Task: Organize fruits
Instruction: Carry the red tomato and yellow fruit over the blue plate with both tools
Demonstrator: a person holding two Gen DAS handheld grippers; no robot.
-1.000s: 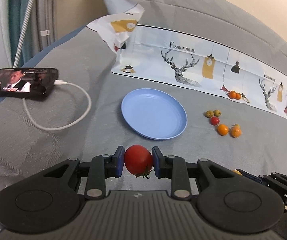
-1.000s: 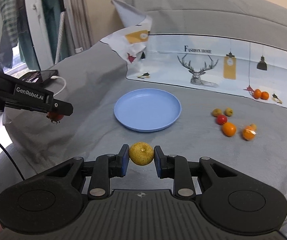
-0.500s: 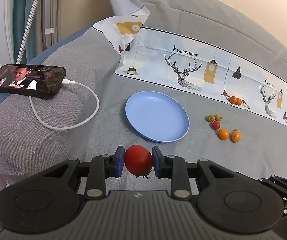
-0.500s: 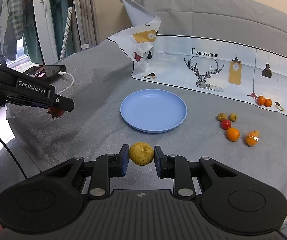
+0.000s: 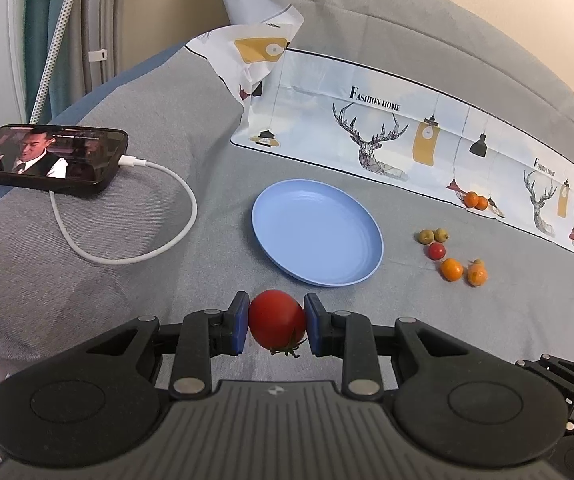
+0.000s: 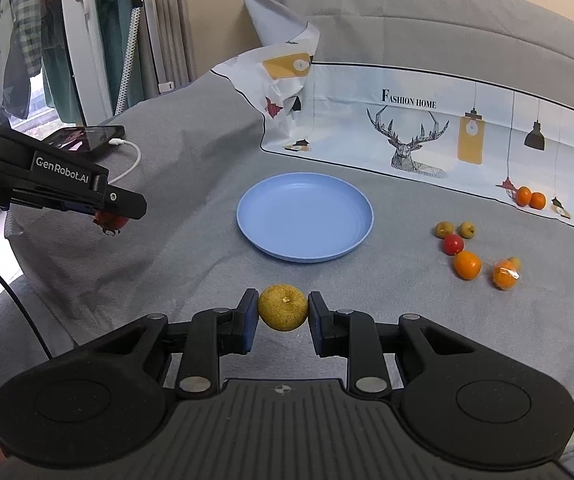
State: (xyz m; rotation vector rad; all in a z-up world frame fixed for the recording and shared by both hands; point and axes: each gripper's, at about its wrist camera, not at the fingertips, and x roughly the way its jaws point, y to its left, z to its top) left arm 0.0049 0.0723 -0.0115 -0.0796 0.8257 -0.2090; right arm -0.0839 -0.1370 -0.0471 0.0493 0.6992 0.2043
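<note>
My left gripper is shut on a red tomato, held above the grey cloth just short of the blue plate. In the right wrist view the left gripper hangs left of the plate with the tomato under it. My right gripper is shut on a yellow-brown round fruit, near the plate's front rim. The plate holds nothing. Several small fruits lie on the cloth right of the plate; they also show in the right wrist view.
A phone with a white charging cable lies at the left. A printed sheet stands along the back, with two small oranges at its foot. The cloth's edge drops off at the left and front.
Both grippers have moved slightly forward and upward with their fruits still held. The plate and loose fruits have not moved.
</note>
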